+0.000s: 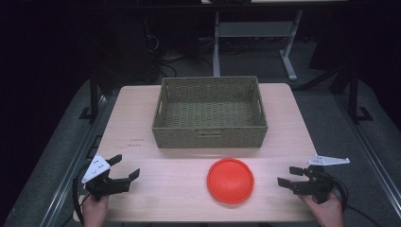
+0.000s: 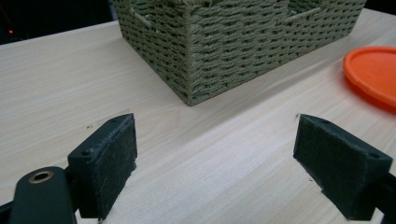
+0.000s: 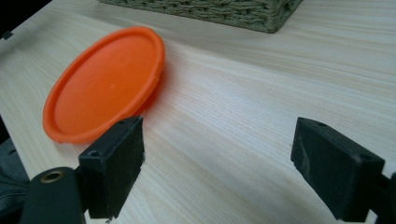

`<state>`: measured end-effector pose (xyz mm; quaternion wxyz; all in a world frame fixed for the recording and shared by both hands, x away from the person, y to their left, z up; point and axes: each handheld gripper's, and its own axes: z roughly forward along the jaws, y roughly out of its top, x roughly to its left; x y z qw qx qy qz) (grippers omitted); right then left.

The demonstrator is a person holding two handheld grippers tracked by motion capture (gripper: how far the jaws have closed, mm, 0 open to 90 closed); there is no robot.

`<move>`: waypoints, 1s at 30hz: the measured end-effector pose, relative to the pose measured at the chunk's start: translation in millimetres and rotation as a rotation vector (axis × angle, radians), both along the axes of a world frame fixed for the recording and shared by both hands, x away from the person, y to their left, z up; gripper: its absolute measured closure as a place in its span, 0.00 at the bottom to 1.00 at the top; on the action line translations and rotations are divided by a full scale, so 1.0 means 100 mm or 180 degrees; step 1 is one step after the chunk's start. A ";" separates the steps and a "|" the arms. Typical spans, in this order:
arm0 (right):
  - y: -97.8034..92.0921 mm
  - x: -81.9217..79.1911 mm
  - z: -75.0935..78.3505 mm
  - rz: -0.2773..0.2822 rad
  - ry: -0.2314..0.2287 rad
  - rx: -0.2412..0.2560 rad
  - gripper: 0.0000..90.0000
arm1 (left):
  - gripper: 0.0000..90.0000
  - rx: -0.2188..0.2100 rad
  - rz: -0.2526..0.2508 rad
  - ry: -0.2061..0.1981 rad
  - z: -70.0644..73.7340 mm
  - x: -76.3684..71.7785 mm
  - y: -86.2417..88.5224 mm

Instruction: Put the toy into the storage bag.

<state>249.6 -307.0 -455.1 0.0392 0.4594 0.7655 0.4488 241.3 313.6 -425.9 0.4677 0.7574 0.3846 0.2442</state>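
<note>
We hold the left gripper (image 1: 124, 168) at the table's (image 1: 142, 189) seven o'clock corner and the right gripper (image 1: 287, 176) at its five o'clock corner, each with jaws spread wide and nothing between them; the orange disc (image 1: 230, 180) lies flat at six o'clock, between the two grippers and apart from both, just in front of the woven basket (image 1: 210, 135), which stands at the table's centre toward twelve o'clock; the right gripper view shows the disc (image 3: 105, 84) near its own jaws, at ten o'clock. The step in hand, we judge, is the approach to the disc; done well, one jaw slides under the thin rim while the other comes down on top, since a flat-lying disc offers no side to pinch. Being round, the disc has no long axis in plan; its broad face points straight up.
</note>
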 end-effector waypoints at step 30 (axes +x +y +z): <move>0.85 0.47 0.38 0.0760 0.0402 -0.0211 0.20 | 0.14 0.0120 -0.0126 -0.0003 -0.02 0.05 -0.07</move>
